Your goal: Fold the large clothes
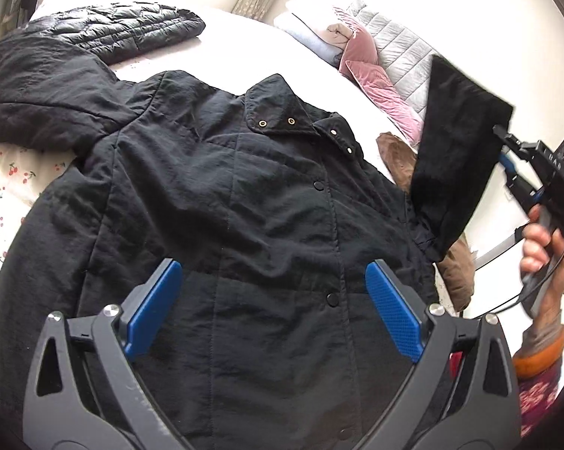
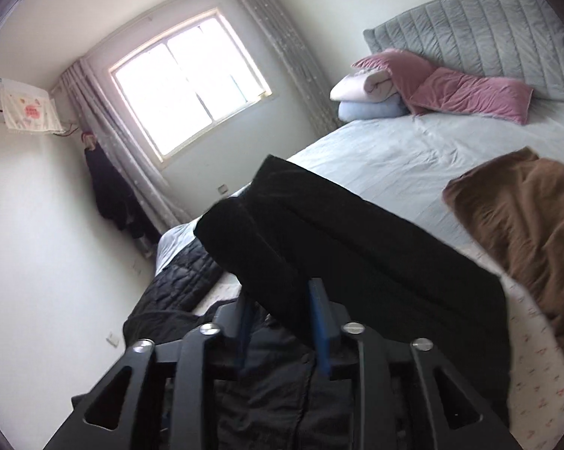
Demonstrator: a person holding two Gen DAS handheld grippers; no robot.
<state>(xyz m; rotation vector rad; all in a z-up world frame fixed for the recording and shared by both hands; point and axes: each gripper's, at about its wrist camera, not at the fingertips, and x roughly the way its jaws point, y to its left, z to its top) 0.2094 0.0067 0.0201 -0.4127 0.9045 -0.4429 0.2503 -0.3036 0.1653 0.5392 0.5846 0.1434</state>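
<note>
My right tool (image 2: 282,324) clamps the sleeve (image 1: 458,153) raised to fold across the jacket (image 1: 222,202); my left tool (image 1: 274,307) hangs spread apart.

The big black padded snap-front coat (image 1: 244,225) runs off the bottom of the left wrist frame so its hem's cut off, and in the right wrist view its lifted black sleeve (image 2: 319,232) covers the blue-padded right gripper (image 2: 282,300) fingertips, kinda motion-blurred at the cuff.
</note>
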